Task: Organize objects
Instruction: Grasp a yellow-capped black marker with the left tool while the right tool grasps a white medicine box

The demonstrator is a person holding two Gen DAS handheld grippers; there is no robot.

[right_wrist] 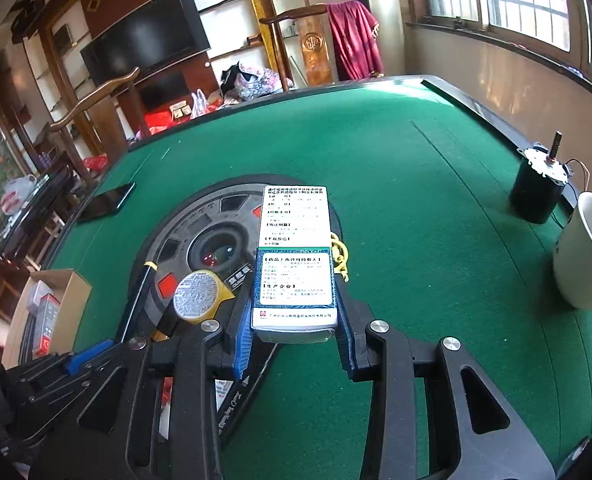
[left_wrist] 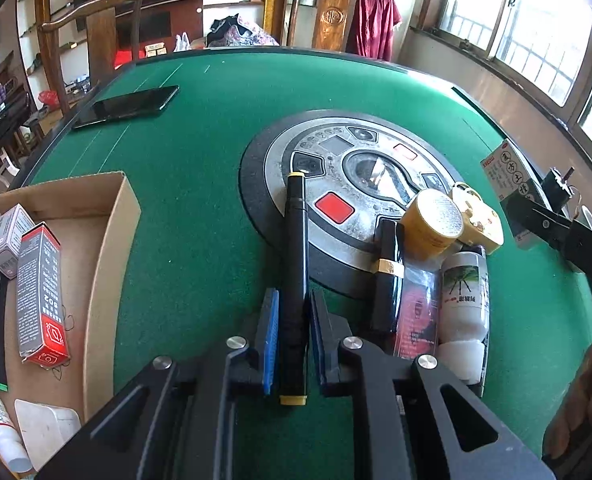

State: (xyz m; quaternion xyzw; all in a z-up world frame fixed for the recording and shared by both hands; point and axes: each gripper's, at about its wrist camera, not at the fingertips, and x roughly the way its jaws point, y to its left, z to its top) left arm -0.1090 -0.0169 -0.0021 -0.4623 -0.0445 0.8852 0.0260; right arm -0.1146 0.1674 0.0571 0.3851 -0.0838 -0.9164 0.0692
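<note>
Left gripper (left_wrist: 292,332) is clamped on a black marker (left_wrist: 294,280) with yellow ends. The marker's long axis runs along the fingers, far tip out over the round centre console (left_wrist: 347,184) of the green table (left_wrist: 200,184), near end back between the blue pads (left_wrist: 270,336).

Right gripper (right_wrist: 294,332) is closed on a white-and-green medicine box (right_wrist: 296,256), gripped across its short width at the near end. The box's long axis also points forward, away from the camera, and it is up off the felt.

The cardboard tray (left_wrist: 108,216) sits to the left of the left gripper, near the table edge, already holding a red-grey box (left_wrist: 42,292), a small grey box (left_wrist: 10,236) and some other bits. It is probably the drop spot, and the left hand is clearly the nearer one; from the right wrist view the tray (right_wrist: 76,292) lies far left, past the left gripper (right_wrist: 92,356).

The key relation: the tray lies sideways from the marker, and the marker's length sits roughly parallel to the tray's long wall. A swing left should land it lengthwise without much turning.

Left on the console are a yellow tape roll (left_wrist: 431,220), a padlock (left_wrist: 475,216), a white bottle (left_wrist: 465,292) and a black tube (left_wrist: 387,276). A phone (left_wrist: 130,106) lies far left, well apart. A white cup (right_wrist: 587,252) and a motor (right_wrist: 539,184) stand at the right.
</note>
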